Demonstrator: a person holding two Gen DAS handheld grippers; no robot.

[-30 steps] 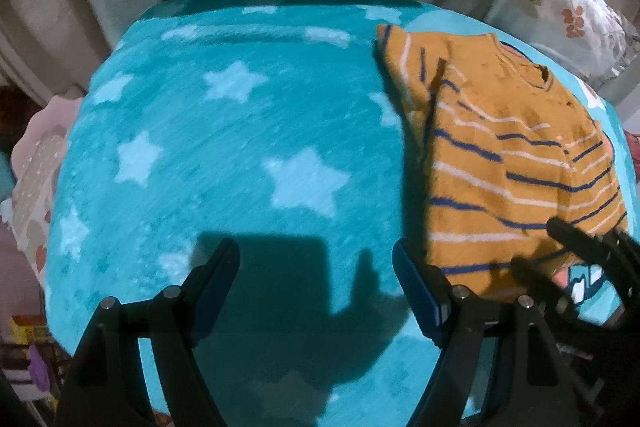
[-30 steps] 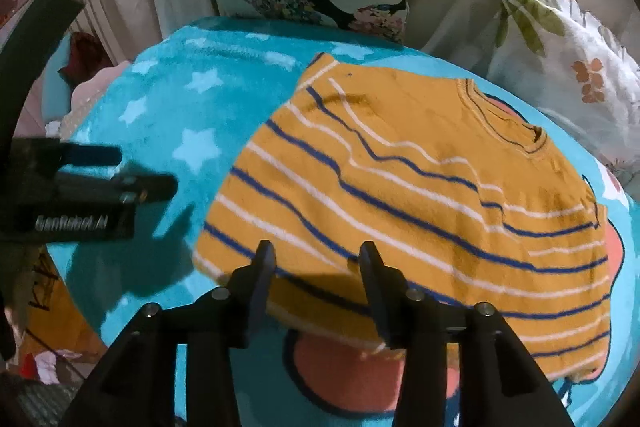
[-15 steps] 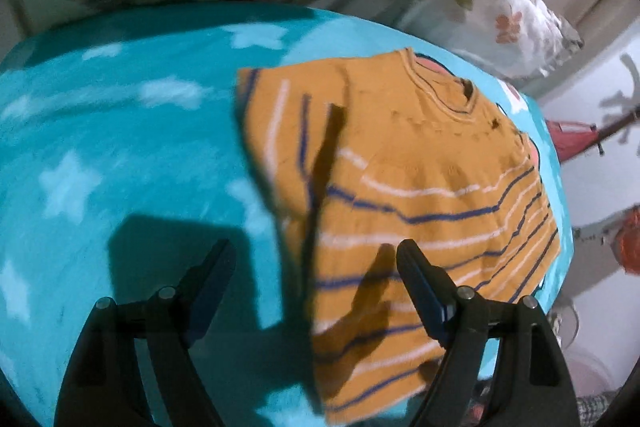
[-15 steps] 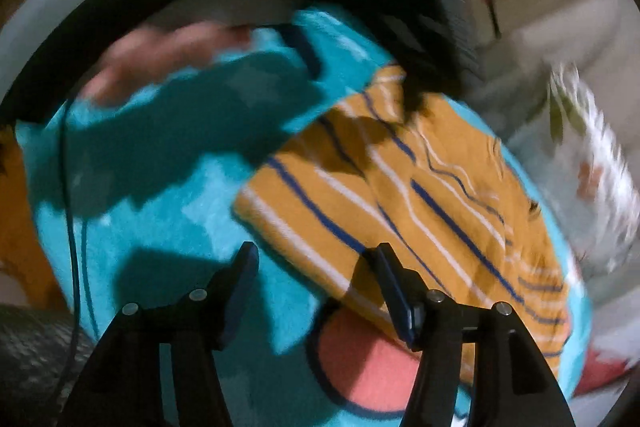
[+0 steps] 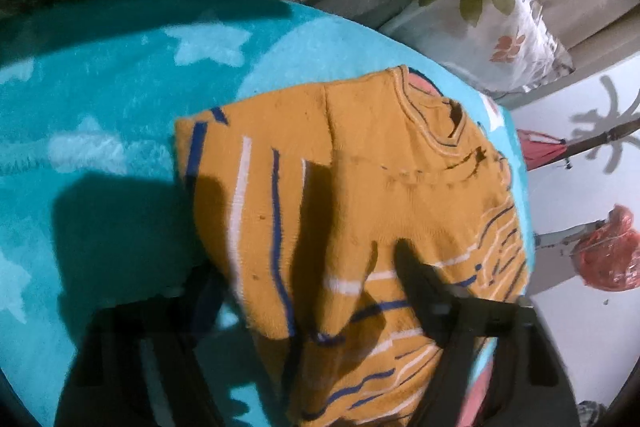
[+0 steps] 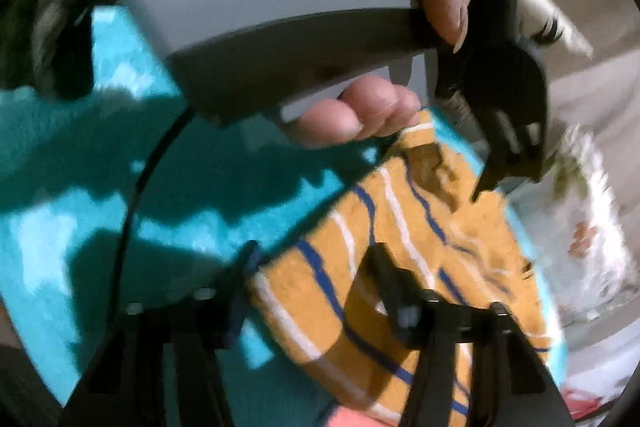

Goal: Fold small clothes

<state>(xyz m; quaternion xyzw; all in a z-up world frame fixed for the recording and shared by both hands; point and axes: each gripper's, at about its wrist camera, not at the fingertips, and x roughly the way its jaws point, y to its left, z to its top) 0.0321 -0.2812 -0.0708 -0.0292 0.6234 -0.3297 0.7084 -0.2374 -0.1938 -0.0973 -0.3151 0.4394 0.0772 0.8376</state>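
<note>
On the turquoise star-patterned blanket (image 5: 120,75) lies the small orange sweater (image 5: 360,187) with its blue and white stripes, spread flat, its neckline toward the far side near the leaf-printed pillow (image 5: 492,27). Through the left wrist view we see our left gripper (image 5: 304,279) tipped down over the near edge of the sweater; its jaws are closing, with the knit fabric between them, the left finger sitting at the sweater's side edge on the blanket and the right finger resting on the striped cloth. We cannot tell from the blurred frame whether the pads already press the fabric. Through the right wrist view our right gripper (image 6: 312,263) is likewise closing over a corner of the sweater (image 6: 400,267): its left finger stands at the hem's edge where orange meets turquoise, its right finger lies on the stripes, and cloth sits between them, though a firm pinch is not clear. Above it in that same view, a hand (image 6: 360,107) wraps the grey handle (image 6: 260,11) of the left gripper, whose black fingertips reach the sweater's far edge.
</note>
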